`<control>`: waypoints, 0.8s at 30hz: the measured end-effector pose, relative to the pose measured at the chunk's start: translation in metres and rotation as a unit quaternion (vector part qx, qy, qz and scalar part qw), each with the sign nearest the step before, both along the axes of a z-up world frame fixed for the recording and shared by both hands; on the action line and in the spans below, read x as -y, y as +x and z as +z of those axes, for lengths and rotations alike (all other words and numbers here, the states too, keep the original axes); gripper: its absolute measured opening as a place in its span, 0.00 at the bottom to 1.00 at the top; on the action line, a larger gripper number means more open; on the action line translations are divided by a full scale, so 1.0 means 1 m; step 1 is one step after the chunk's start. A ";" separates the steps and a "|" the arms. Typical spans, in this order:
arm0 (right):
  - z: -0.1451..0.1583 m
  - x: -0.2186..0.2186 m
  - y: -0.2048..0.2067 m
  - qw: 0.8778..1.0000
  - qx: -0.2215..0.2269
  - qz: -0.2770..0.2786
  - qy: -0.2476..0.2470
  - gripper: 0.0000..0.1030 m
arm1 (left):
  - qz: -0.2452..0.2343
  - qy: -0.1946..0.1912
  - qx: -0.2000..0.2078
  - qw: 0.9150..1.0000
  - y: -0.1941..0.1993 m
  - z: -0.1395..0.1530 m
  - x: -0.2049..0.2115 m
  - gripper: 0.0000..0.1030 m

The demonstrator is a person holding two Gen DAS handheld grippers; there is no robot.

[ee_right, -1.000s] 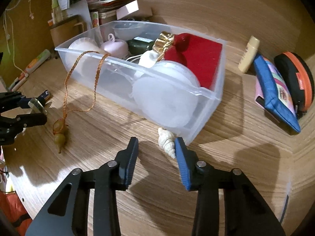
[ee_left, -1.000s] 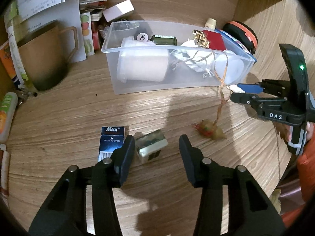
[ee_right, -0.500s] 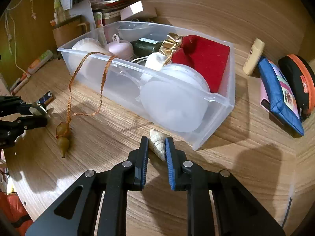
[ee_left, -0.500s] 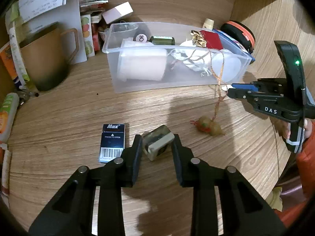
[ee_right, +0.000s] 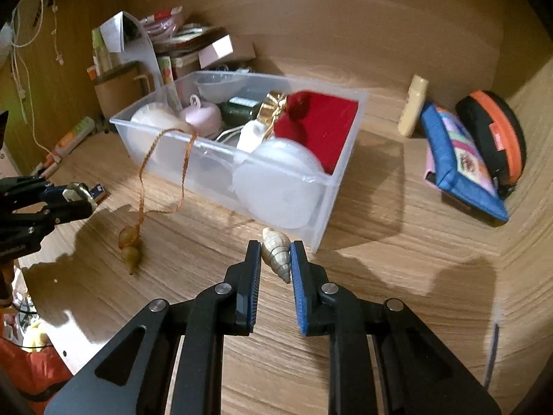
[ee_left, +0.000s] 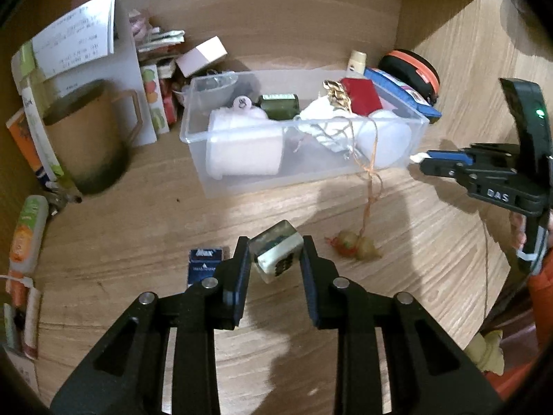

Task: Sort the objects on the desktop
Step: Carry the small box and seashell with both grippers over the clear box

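My left gripper (ee_left: 275, 254) is shut on a small greenish mahjong tile (ee_left: 276, 256) and holds it above the wooden desk. My right gripper (ee_right: 275, 257) is shut on a pale spiral seashell (ee_right: 275, 254), just off the near corner of the clear plastic bin (ee_right: 331, 186). The bin (ee_left: 300, 176) holds a white roll, a red box, a green bottle and other small items. A gourd pendant (ee_left: 356, 247) lies on the desk, its orange cord draped over the bin's rim; it also shows in the right wrist view (ee_right: 129, 247). A blue Max staples box (ee_left: 204, 264) lies left of my left gripper.
A brown mug (ee_left: 86, 138) and stacked papers stand at the back left. A blue pouch (ee_right: 459, 166), an orange-rimmed black case (ee_right: 494, 135) and a cream tube (ee_right: 413, 105) lie right of the bin. Tubes (ee_left: 27, 235) line the left edge.
Both grippers closed: the left on the tile, the right on the seashell. Both have lifted their items off the desk.
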State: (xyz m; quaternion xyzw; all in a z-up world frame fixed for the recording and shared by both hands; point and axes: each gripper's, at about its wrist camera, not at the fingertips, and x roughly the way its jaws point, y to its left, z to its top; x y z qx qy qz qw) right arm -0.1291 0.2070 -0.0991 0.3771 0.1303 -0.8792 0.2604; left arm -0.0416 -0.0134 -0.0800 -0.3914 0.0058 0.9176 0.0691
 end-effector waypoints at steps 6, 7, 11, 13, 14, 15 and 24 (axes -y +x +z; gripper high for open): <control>0.013 -0.004 0.008 1.000 -0.018 -0.001 -0.006 0.15 | 0.000 -0.014 -0.016 1.000 -0.002 0.013 -0.004 0.27; 0.015 -0.004 0.009 1.000 -0.021 -0.001 -0.008 0.15 | 0.001 -0.015 -0.018 1.000 -0.003 0.015 -0.004 0.27; 0.023 -0.005 0.011 0.999 -0.037 -0.003 -0.007 0.15 | -0.002 -0.009 -0.024 1.000 -0.009 0.025 -0.001 0.27; 0.027 -0.007 0.011 0.999 -0.043 -0.007 -0.011 0.15 | -0.004 0.015 -0.021 1.000 -0.012 0.029 0.004 0.27; 0.029 -0.009 0.011 0.999 -0.043 -0.007 -0.016 0.15 | -0.001 0.018 -0.022 1.000 -0.014 0.031 0.006 0.27; 0.030 -0.011 0.010 0.999 -0.045 -0.009 -0.020 0.15 | 0.001 0.015 -0.025 1.000 -0.015 0.033 0.007 0.27; 0.046 -0.016 0.001 0.997 -0.060 -0.014 -0.036 0.15 | 0.000 0.022 -0.047 0.999 -0.034 0.057 0.016 0.27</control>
